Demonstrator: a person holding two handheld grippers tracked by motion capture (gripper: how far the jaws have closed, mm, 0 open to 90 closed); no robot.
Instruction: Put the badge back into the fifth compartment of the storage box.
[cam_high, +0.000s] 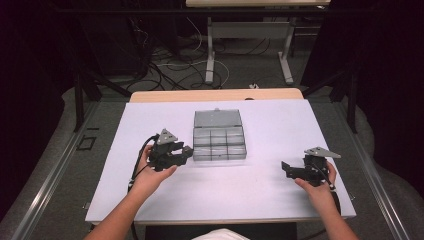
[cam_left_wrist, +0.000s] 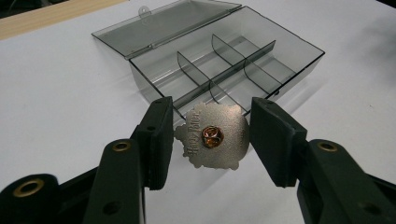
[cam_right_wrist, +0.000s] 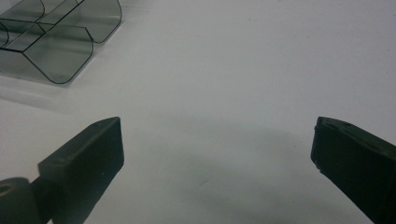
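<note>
pin badge clamped in left hand-held gripper

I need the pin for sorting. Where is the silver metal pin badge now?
In the left gripper view, the silver metal pin badge sits clamped between the left hand-held gripper jaws, just before the open smoky plastic compartment box.

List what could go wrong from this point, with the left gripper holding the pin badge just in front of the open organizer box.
1. The left gripper pinches the pin badge only by its edges, so it could twist or slip out before it gets over the box.
2. The organizer box is light, and its near wall sits close ahead; a low approach might push it.
3. The divided cells are small, so the badge might come to rest on a divider.
</note>
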